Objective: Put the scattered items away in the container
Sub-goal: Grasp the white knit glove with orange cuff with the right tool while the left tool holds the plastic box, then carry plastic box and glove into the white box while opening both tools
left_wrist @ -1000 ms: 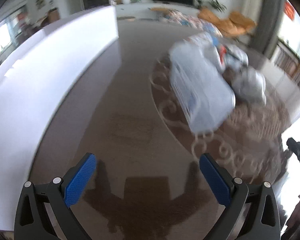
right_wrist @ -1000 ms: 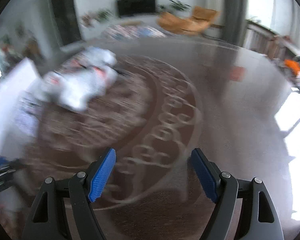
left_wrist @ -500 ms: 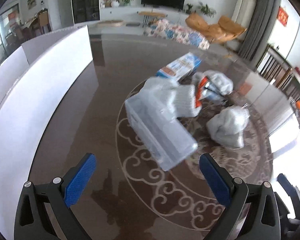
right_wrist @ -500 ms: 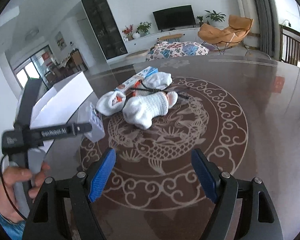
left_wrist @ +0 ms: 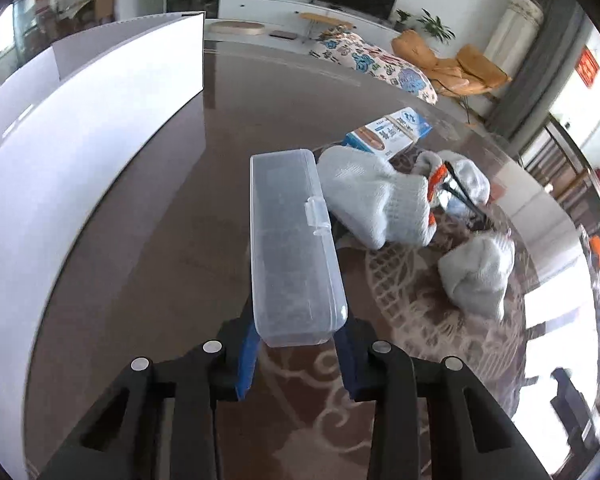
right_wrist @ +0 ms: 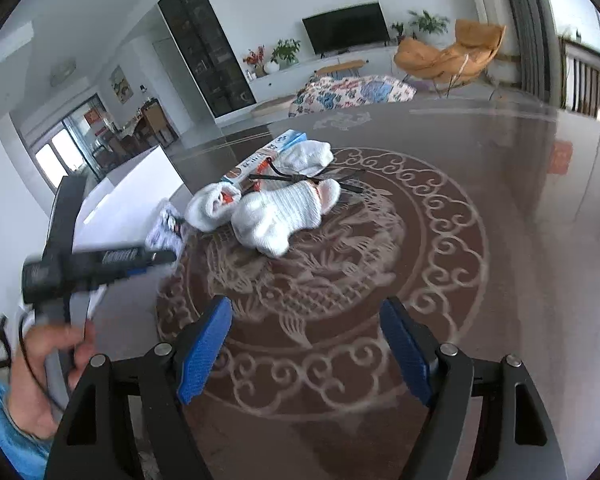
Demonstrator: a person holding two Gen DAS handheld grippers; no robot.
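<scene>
My left gripper [left_wrist: 296,348] is shut on the near end of a clear plastic box [left_wrist: 290,240] with its lid closed and latch on the right side. Beside it on the brown table lie white socks [left_wrist: 376,204], a second sock bundle [left_wrist: 476,276], a blue-white carton [left_wrist: 388,132] and black cable ties [left_wrist: 462,196]. My right gripper [right_wrist: 306,344] is open and empty, above the table's fish pattern, short of the white socks [right_wrist: 280,216], the carton [right_wrist: 260,160] and the ties [right_wrist: 300,178]. The left gripper [right_wrist: 100,260] shows at the left there, blurred.
A white board [left_wrist: 72,152] stands along the table's left side. The table's round edge [left_wrist: 548,200] curves at the right. A hand [right_wrist: 40,364] holds the left gripper's handle. Living room furniture lies beyond.
My left gripper has closed on the clear box's near end; half a second ago it was open with the box ahead. The right gripper view has steadied and stays open.
</scene>
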